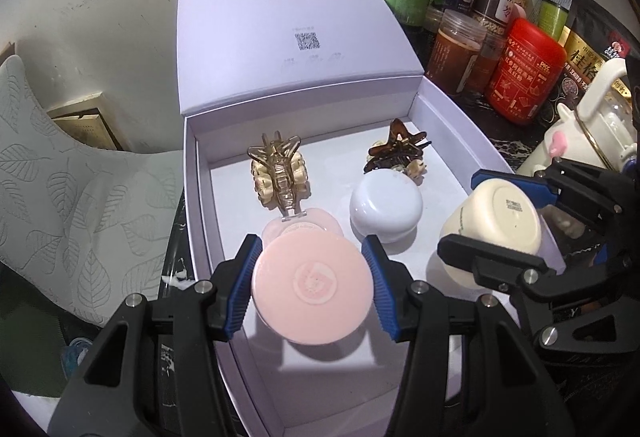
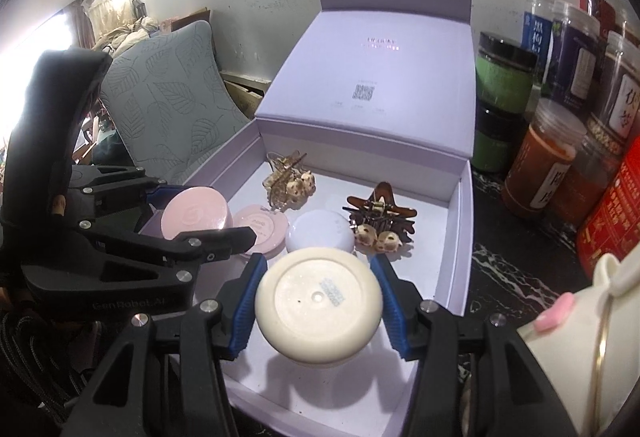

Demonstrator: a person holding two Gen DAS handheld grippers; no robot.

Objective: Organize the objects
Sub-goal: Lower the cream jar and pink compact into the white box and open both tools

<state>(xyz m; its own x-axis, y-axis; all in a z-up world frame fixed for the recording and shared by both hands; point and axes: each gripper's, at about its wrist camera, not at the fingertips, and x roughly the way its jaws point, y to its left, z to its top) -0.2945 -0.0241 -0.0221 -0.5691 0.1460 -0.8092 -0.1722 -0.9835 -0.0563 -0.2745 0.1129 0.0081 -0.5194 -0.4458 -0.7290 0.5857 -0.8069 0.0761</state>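
Note:
An open lilac box [image 1: 192,173] [image 2: 464,197] holds a gold hair claw [image 1: 278,173] [image 2: 288,179], a brown hair claw [image 1: 398,151] [image 2: 380,219], a white round jar [image 1: 386,207] [image 2: 320,233] and a pink round compact [image 1: 320,223] [image 2: 262,233]. My left gripper [image 1: 312,277] [image 2: 200,215] is shut on a pink round jar [image 1: 312,289] [image 2: 196,213], held over the box's near left. My right gripper [image 2: 318,297] [image 1: 492,213] is shut on a cream jar [image 2: 318,297] [image 1: 494,229], held over the box's near right.
Several jars and a red canister [image 1: 524,73] [image 2: 612,209] stand right of the box. A white kettle [image 1: 592,125] [image 2: 580,317] stands at the near right. A leaf-patterned cushion [image 1: 60,189] [image 2: 168,105] lies left of the box. The box lid [image 1: 288,33] [image 2: 380,77] stands open at the back.

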